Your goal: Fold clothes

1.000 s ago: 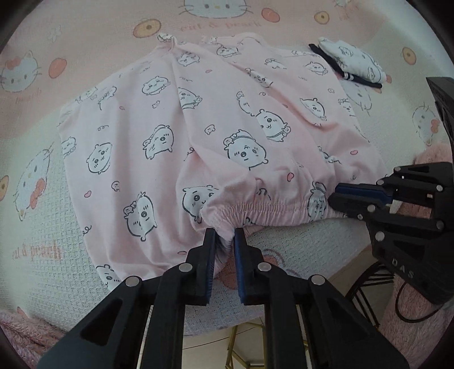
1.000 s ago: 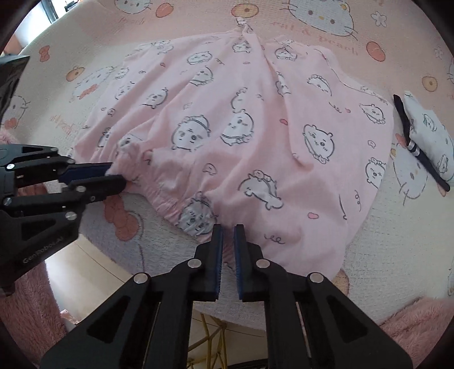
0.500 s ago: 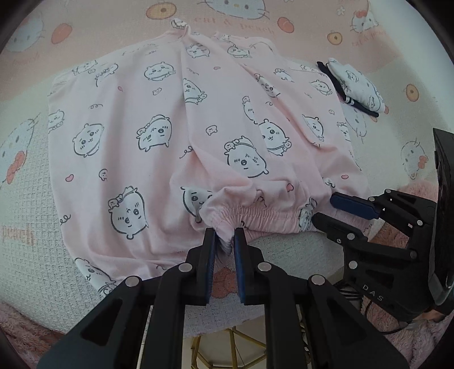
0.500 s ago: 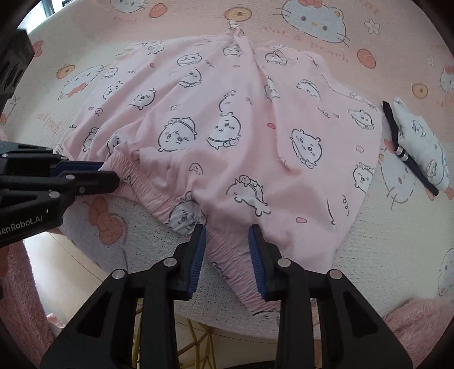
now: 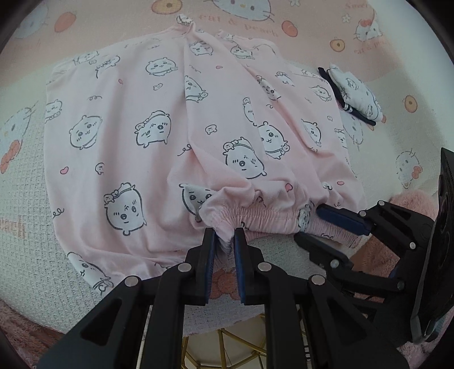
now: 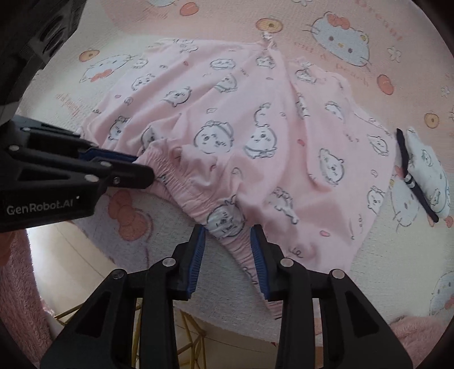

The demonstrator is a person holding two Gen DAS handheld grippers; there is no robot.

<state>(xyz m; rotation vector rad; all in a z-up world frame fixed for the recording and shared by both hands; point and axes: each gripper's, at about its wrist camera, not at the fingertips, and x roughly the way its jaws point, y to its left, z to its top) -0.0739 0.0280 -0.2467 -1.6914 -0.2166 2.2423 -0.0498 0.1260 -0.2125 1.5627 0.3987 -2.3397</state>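
The main risk here is an uneven pull: the left tongs (image 5: 224,239) are pinched nearly shut on the gathered elastic waistband (image 5: 255,217) of the pink printed garment (image 5: 159,136), while the right tongs (image 6: 227,235) stand wide apart, straddling the same waistband further along without gripping it. If the left side lifts or drags alone, the cloth would likely bunch and skew toward it, spoiling any straight fold line; and if the right tongs close where they are, they may catch only the top layer of the band. The soft knit also looks prone to slipping out of a shallow bite. The garment lies spread ahead of both tongs on the cartoon-print blanket (image 5: 326,25), its far edge well beyond them, its waistband hanging at the near edge right at the fingertips. A small folded white piece (image 6: 428,176) sits off to the right of the right tongs. Both tongs point forward and slightly downward, level with each other, close side by side.
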